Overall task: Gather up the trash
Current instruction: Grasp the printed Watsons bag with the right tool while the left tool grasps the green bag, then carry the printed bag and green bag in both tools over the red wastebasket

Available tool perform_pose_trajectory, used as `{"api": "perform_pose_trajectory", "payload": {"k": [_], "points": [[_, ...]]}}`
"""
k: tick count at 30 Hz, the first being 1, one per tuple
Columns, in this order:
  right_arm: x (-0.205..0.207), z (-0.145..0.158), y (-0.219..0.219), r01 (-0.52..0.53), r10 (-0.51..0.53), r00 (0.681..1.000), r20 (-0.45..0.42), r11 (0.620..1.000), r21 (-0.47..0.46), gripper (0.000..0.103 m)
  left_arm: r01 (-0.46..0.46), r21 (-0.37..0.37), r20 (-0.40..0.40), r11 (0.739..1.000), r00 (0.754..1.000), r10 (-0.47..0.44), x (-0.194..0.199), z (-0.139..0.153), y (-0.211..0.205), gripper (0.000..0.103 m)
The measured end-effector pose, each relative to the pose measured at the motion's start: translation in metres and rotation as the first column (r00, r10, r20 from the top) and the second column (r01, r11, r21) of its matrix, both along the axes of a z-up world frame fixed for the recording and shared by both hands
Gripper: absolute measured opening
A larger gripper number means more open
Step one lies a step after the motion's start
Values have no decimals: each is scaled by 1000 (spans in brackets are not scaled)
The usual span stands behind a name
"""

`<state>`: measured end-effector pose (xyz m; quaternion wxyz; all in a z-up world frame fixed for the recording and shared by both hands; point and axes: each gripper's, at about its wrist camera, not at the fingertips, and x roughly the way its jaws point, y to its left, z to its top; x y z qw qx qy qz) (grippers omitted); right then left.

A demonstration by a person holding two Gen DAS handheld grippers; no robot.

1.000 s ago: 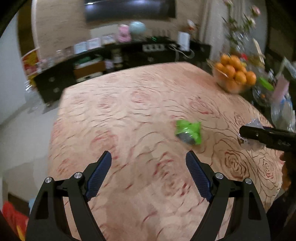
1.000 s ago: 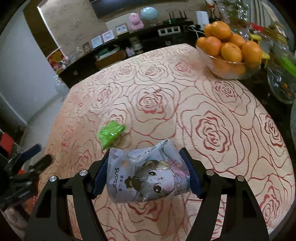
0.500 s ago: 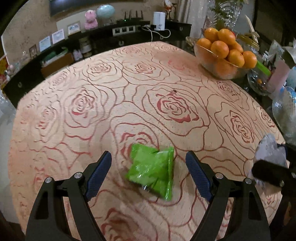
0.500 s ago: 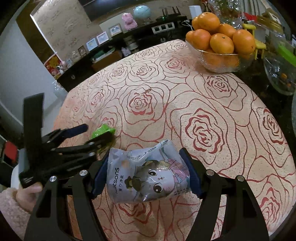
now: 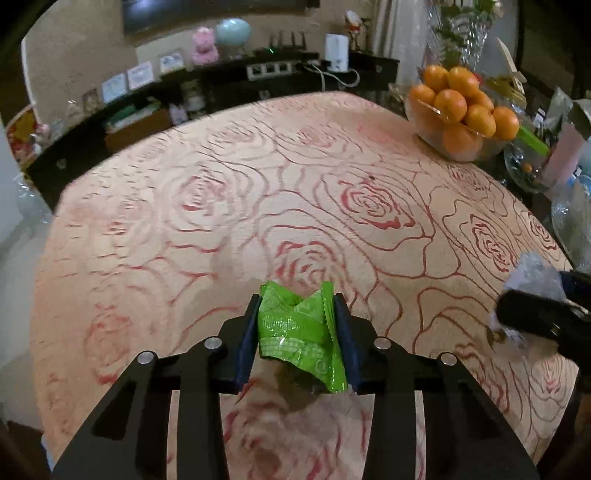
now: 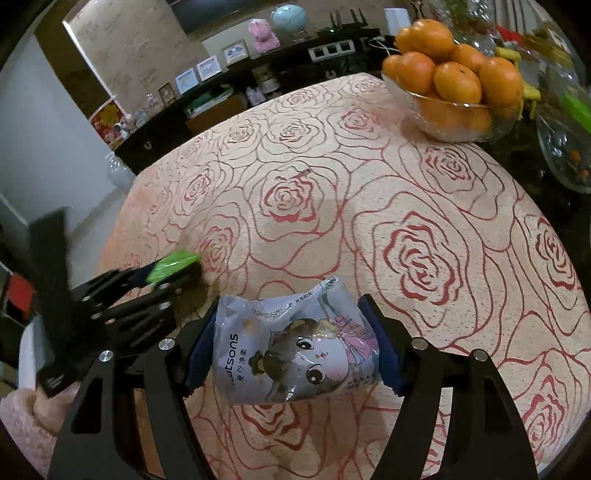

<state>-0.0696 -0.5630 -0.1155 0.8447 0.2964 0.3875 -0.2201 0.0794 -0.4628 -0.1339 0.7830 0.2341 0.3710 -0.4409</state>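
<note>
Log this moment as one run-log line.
left gripper: closing on green wrapper | right gripper: holding tissue pack | rose-print tablecloth: no other trash visible

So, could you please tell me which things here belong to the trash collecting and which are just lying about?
Job:
- green wrapper, left gripper closing on it
- tissue pack, clamped in right gripper

Lying about:
- bowl of oranges
- glass vase
- rose tablecloth

A glossy, crinkled green wrapper (image 5: 301, 332) and a shiny printed plastic pack (image 6: 295, 350) above a matt, woven rose-patterned tablecloth (image 6: 369, 177); oranges fill a clear glass bowl (image 6: 458, 114); matt black gripper arms carry metal screws.
</note>
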Motion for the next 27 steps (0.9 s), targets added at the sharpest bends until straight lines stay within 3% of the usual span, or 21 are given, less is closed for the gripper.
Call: {"api": "perform_pose_trajectory", "payload": {"k": [5, 12, 19, 27], "points": [[9, 4, 13, -20, 20, 1000, -1, 999, -42, 69, -79, -34, 68, 996, 994, 81, -5, 28, 40, 37], [22, 18, 42, -75, 80, 996, 40, 990, -116, 69, -197, -95, 146, 976, 967, 209, -12, 73, 108, 37], [36, 33, 64, -105, 117, 990, 73, 983, -153, 69, -284, -130, 222, 950, 925, 307, -18, 104, 169, 37], [55, 47, 101, -171, 191, 978, 86, 965, -199, 69, -376, -158, 259, 913, 877, 405, -21, 120, 226, 37]]}}
